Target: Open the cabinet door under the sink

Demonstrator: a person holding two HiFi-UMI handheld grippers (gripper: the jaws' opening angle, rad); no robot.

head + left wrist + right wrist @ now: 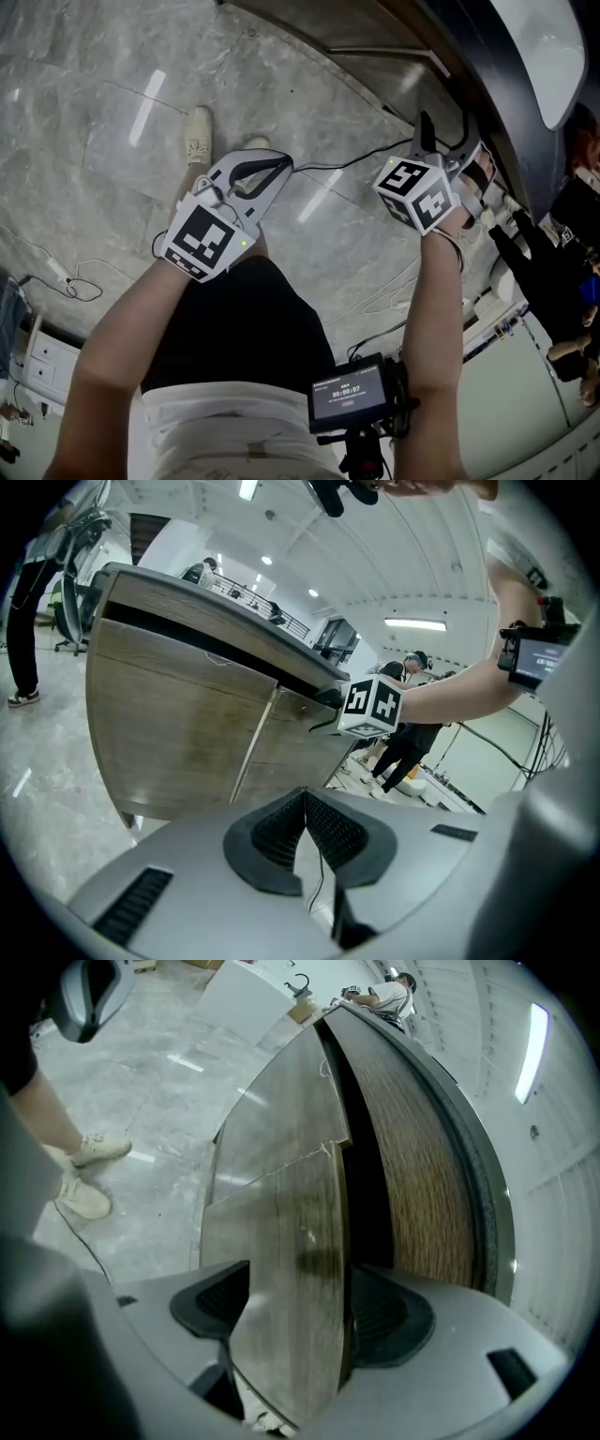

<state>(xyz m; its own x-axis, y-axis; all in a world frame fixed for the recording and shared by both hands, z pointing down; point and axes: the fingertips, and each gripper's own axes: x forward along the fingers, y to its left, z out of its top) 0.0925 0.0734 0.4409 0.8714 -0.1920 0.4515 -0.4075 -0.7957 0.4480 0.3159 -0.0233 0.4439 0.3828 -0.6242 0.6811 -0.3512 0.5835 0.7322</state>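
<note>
The wood-grain cabinet door under the sink stands slightly ajar, with a dark gap along its right edge. My right gripper straddles that free edge, one pad on each side. The jaws stand wide, and a thin gap shows at the right pad. In the head view, the right gripper reaches under the dark counter edge below the white sink. My left gripper hovers over the floor, away from the cabinet. It is shut with nothing in it, fingertips meeting. The left gripper view shows the cabinet front from the side.
The person's shoes stand on the marble floor, and a black cable runs across it. A small screen hangs at the person's waist. Other people stand beyond the cabinet and at far left.
</note>
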